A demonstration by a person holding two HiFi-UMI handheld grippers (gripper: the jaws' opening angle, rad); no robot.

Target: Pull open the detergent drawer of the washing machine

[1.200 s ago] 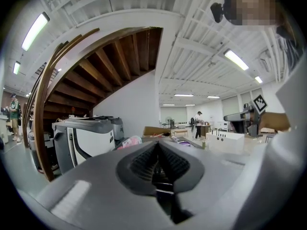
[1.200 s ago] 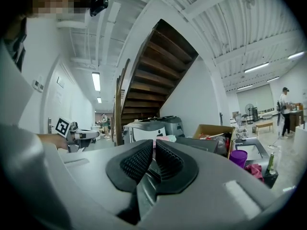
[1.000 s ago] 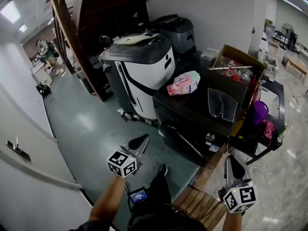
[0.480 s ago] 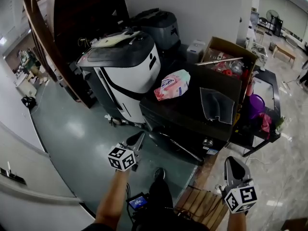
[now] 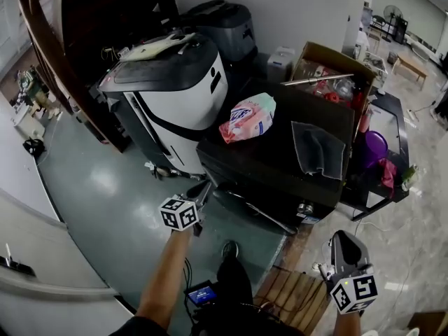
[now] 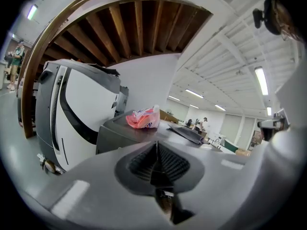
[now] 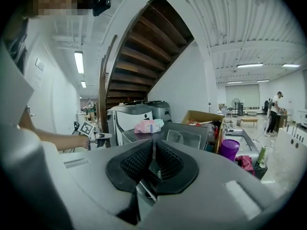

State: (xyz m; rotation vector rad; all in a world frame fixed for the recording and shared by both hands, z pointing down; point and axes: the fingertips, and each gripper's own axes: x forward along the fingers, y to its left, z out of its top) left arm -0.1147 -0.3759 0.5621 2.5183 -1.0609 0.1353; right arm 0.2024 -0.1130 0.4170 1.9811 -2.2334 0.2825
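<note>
The washing machine (image 5: pixel 280 166) is a low black box in the middle of the head view, with a pink detergent bag (image 5: pixel 246 117) and a grey cloth (image 5: pixel 318 149) on its top. I cannot make out its drawer. My left gripper (image 5: pixel 205 186) is shut with nothing in it, close to the machine's front left corner; in the left gripper view its jaws (image 6: pixel 156 145) point at the dark cabinet (image 6: pixel 112 135). My right gripper (image 5: pixel 341 236) hangs lower right, short of the machine, jaws (image 7: pixel 153 150) together and empty.
A big white and grey machine (image 5: pixel 168 82) stands left of the washer under a wooden staircase (image 5: pixel 63 40). An open cardboard box (image 5: pixel 329 72) and a purple tub (image 5: pixel 374 149) sit to the right. A wooden pallet (image 5: pixel 294 296) lies by my feet.
My left gripper has gone forward and down to the washer's front left corner. The right gripper has sunk a little in the picture. Both stayed shut.
</note>
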